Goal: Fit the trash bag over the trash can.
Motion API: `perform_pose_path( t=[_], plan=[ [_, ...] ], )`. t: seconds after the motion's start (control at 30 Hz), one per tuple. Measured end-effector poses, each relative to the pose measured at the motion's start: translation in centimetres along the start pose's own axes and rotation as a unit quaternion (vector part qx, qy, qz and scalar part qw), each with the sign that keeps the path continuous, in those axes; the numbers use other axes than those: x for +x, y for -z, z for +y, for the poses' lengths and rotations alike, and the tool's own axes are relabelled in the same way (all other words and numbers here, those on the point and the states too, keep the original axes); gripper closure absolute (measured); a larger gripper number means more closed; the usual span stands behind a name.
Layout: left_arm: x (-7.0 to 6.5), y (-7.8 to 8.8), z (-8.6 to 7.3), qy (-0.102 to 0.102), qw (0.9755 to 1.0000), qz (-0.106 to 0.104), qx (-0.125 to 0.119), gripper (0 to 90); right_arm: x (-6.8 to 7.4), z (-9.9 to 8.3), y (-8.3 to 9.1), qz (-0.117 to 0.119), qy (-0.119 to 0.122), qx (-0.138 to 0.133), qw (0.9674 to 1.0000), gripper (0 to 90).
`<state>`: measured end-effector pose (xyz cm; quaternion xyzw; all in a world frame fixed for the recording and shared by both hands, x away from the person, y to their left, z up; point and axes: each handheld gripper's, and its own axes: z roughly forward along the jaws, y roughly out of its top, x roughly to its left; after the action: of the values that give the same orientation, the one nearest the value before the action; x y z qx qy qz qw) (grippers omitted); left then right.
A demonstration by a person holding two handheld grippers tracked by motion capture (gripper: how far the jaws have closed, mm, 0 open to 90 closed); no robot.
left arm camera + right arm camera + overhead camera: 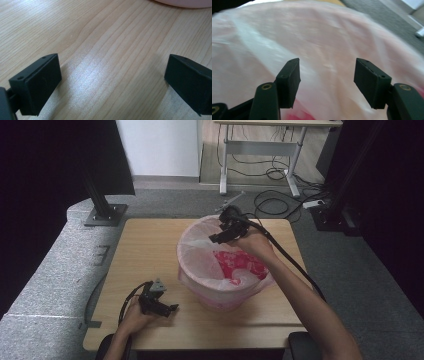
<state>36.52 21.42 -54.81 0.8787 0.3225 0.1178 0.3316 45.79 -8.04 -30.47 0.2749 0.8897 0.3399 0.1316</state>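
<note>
While your left gripper (172, 308) rests wide open on the table (145, 250), your right gripper (214, 239) hangs part-open, empty, over the bag-lined pink bin (200, 285).

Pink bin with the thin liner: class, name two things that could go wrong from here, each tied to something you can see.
1. The right gripper hangs with open jaws over the liner inside the pink bin; closing carelessly could tear the film.
2. The left gripper rests open on the table, away from the bin; a pull on the liner might tip or slide it.
</note>
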Motion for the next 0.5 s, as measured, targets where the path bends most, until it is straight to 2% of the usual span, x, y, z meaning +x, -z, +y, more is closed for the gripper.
perform_pose_path(
  t=[0.07, 0.13, 0.17, 0.27, 0.3, 0.33, 0.43, 0.5],
  plan=[
    [0.0, 0.0, 0.0, 0.000, 1.0000, 0.000, 0.000, 0.4, 1.0, 0.2, -1.7, 0.009, -0.001, 0.012, 0.9999, 28.5],
    [0.0, 0.0, 0.0, 0.000, 1.0000, 0.000, 0.000, 0.2, 1.8, 0.4, -3.9, 0.014, -0.022, 0.035, 0.9990, 20.0],
    [0.0, 0.0, 0.0, 0.000, 1.0000, 0.000, 0.000, 0.1, 2.3, 0.3, -5.3, 0.005, -0.022, 0.051, 0.9985, 17.9],
    [0.0, 0.0, 0.0, 0.000, 1.0000, 0.000, 0.000, 0.0, 3.0, 0.3, -7.3, -0.021, 0.006, 0.084, 0.9963, 15.7],
    [0.0, 0.0, 0.0, 0.000, 1.0000, 0.000, 0.000, 0.0, 3.1, 0.4, -7.4, -0.024, 0.012, 0.091, 0.9955, 15.8],
    [0.0, 0.0, 0.0, 0.000, 1.0000, -0.001, 0.000, 0.0, 3.2, 0.5, -7.2, -0.025, 0.015, 0.087, 0.9958, 16.0],
    [-0.1, 0.0, 0.0, 0.000, 1.0000, 0.000, 0.000, 0.0, 3.1, 0.8, -5.2, -0.010, 0.014, 0.053, 0.9984, 16.1],
    [-0.1, 0.0, 0.0, 0.000, 1.0000, 0.000, 0.000, 0.0, 3.0, 0.5, -3.2, 0.002, 0.028, 0.043, 0.9987, 16.9]
  ],
)
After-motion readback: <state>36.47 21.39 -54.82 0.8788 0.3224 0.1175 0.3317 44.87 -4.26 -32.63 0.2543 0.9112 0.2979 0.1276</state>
